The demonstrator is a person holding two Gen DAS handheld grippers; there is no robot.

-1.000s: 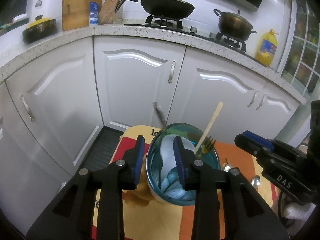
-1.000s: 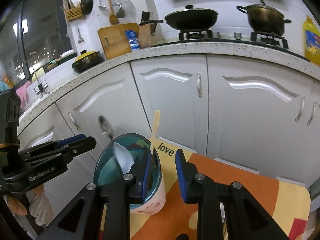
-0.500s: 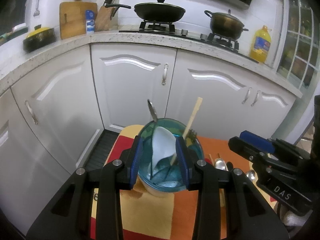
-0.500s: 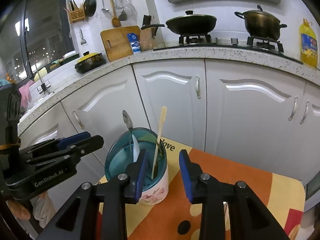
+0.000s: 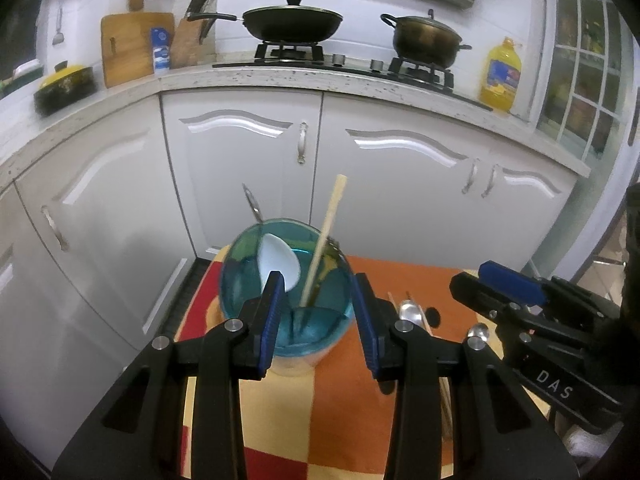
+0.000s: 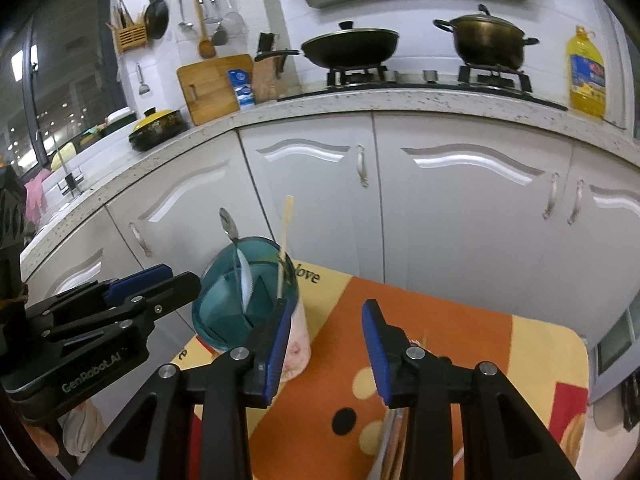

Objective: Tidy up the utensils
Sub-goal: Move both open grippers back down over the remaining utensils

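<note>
A round teal utensil holder stands at the far left of the orange table mat; it also shows in the right wrist view. It holds a white plastic spoon, a wooden chopstick, a metal spoon handle and a fork. Metal spoons and chopsticks lie on the mat to its right. My left gripper is open and empty, raised over the holder. My right gripper is open and empty, just right of the holder; it also shows in the left wrist view.
White cabinet doors stand close behind the table. The counter above carries a wok, a pot, an oil bottle and a cutting board. The mat's right part lies beside my right gripper.
Both grippers have pulled back and up from the holder and opened wider. The white spoon has tipped to lean inside the holder, apart from the left fingers.
</note>
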